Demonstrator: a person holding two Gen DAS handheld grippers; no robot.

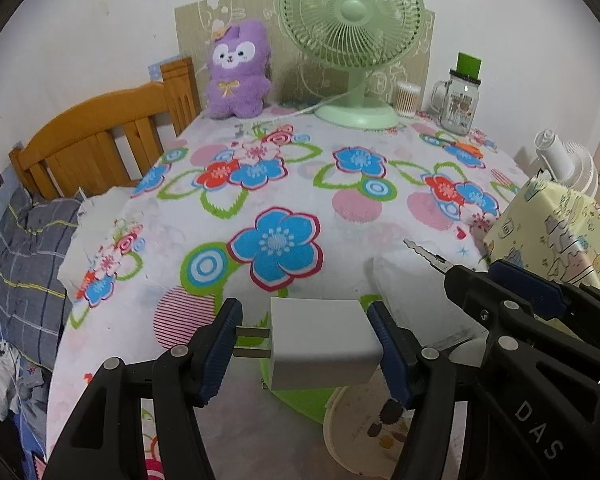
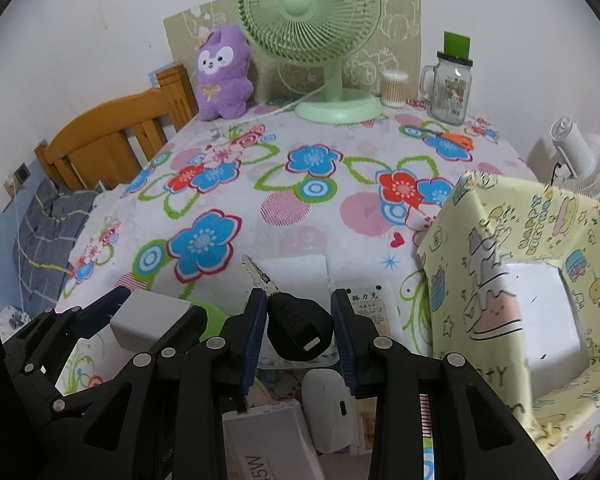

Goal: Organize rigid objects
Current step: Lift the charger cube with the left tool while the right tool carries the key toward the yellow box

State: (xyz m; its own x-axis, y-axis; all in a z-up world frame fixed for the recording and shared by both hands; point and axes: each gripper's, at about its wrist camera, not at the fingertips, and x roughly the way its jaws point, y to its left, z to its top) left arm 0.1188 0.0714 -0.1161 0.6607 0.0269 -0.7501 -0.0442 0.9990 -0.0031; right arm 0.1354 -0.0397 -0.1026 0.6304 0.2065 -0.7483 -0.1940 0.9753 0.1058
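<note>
Both tools are loaded at once. The left gripper (image 1: pixel 304 344) is clamped on a white plug-in charger (image 1: pixel 322 342), one pad on the prong tips and the other on the flat back of the block, and the block hangs clear above the flowered tablecloth (image 1: pixel 332 184) near its front edge. The right gripper (image 2: pixel 300 332) squeezes the black head of a key (image 2: pixel 298 326), its toothed blade poking forward past the fingertips.

Neither item has been put anywhere yet, so I judge the sorting only begun. At the right edge of the table stands a box wrapped in yellow cartoon paper (image 2: pixel 500 240) with a white-lined opening facing the front; it looks like the likely home for these things, though I cannot be sure. Below the right tool, at the front edge, a white power bank (image 2: pixel 268 432) and a small white rounded case (image 2: pixel 328 408) lie unsorted.
</note>
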